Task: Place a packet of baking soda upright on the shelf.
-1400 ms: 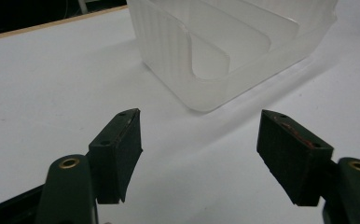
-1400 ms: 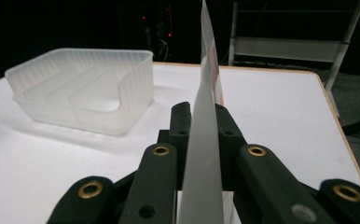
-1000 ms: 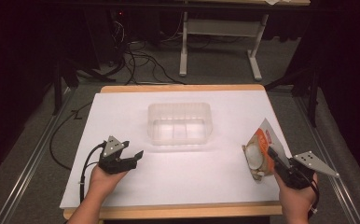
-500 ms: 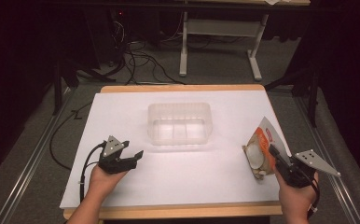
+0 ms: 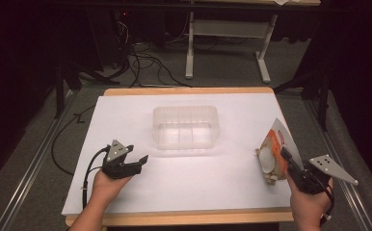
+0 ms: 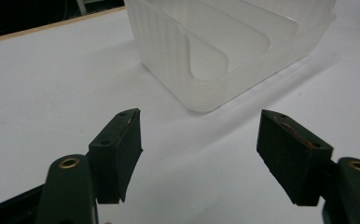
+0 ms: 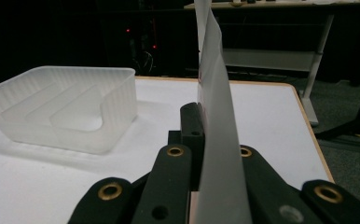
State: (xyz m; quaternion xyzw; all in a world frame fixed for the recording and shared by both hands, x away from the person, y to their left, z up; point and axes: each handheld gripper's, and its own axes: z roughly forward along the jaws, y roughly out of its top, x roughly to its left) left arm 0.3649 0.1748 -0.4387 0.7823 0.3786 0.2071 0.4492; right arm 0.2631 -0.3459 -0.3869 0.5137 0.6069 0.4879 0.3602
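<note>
A clear plastic container with inner dividers stands at the middle of the white table. At the right, an orange and white snack bag stands tilted on its lower end, and my right gripper is shut on its edge. In the right gripper view the bag's thin white edge rises between the jaws, with the container off to the left. My left gripper rests low at the front left, open and holding nothing. In the left gripper view its pads point toward the container.
The table's wooden rim runs along the front, close to both hands. Beyond the far edge lie dark floor, cables and a white desk frame. Metal rails flank the table.
The right gripper has tipped the bag slightly more upright and shifted it a little to the right. The left gripper and the container have stayed still.
</note>
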